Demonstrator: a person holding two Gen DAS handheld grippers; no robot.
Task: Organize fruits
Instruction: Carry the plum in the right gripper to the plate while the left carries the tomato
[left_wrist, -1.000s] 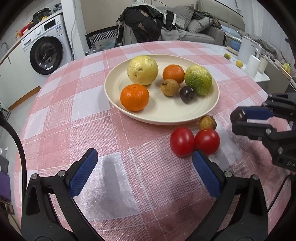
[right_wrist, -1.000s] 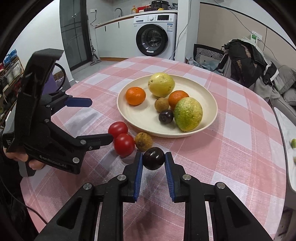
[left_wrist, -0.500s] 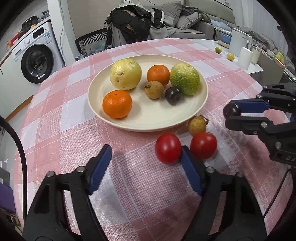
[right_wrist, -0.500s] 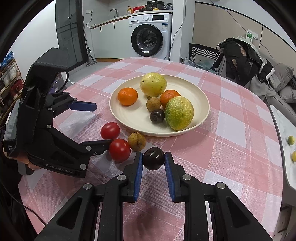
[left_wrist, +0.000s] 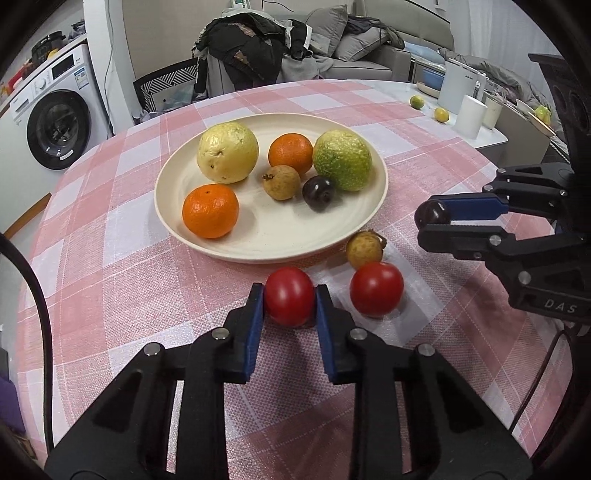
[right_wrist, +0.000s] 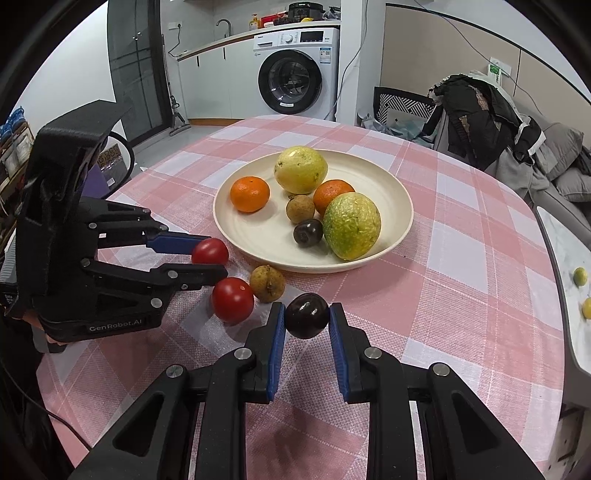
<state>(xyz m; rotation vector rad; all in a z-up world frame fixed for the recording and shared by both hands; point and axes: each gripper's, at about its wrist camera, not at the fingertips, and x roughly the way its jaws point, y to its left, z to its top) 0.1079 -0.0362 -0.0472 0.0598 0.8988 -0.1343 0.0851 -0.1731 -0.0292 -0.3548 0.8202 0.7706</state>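
Note:
A cream plate (left_wrist: 280, 230) on the pink checked tablecloth holds a yellow fruit (left_wrist: 227, 152), two oranges, a green fruit (left_wrist: 341, 159), a small brown fruit and a dark plum. In front of the plate lie two red tomatoes and a brown fruit (left_wrist: 364, 249). My left gripper (left_wrist: 290, 295) has its jaws closing on the left tomato (left_wrist: 290, 301), with the blue pads against both its sides. The other tomato (left_wrist: 376, 289) lies free to its right. My right gripper (right_wrist: 307, 315) is shut on a second dark plum (right_wrist: 307, 320), held just above the cloth.
A white side table (left_wrist: 480, 136) at the right carries cups and small citrus fruits. Beyond the round table stand a washing machine (right_wrist: 290, 83), a chair piled with clothes (left_wrist: 255, 55) and a sofa. The two grippers are close together in front of the plate.
My left gripper went from wide open to closed on the left tomato, shifting slightly toward it. The right gripper stayed still with the dark plum in its grip.

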